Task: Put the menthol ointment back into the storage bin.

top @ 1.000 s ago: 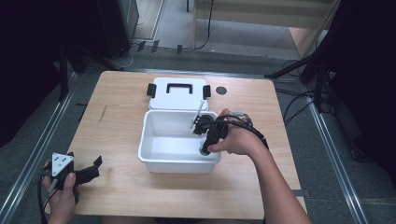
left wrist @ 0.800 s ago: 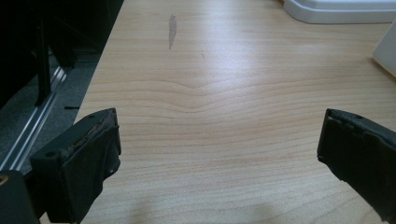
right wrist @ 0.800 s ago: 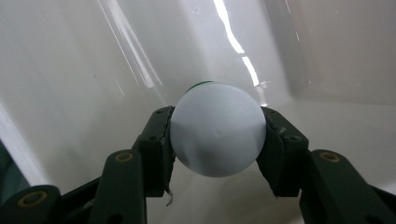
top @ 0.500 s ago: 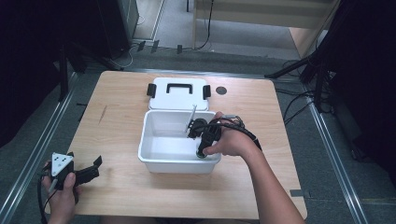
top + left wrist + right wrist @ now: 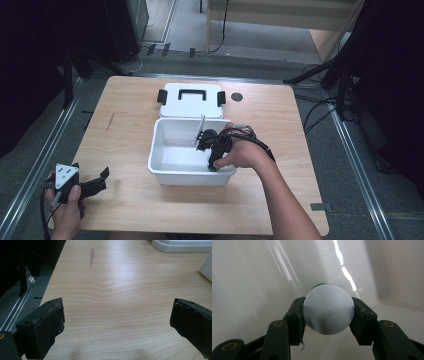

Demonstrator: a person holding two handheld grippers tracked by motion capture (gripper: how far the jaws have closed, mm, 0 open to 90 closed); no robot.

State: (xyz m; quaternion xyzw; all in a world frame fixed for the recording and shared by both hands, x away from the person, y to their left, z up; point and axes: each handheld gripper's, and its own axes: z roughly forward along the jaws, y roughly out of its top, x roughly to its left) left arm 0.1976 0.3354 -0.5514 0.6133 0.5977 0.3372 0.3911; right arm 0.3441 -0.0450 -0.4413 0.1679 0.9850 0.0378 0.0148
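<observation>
table [image 5: 280, 120]: right side bare | white bin [image 5: 165, 172] blocks centre | lid [image 5: 191, 107] behind

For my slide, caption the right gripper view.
Right gripper shut on a white ball with a hint of green behind it, inside the white bin.

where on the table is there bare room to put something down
Bare wood lies left of the white bin, up to the left gripper, and right of it toward the table edge. Crowded: the middle, with the bin, its lid behind, and the right gripper inside.
</observation>
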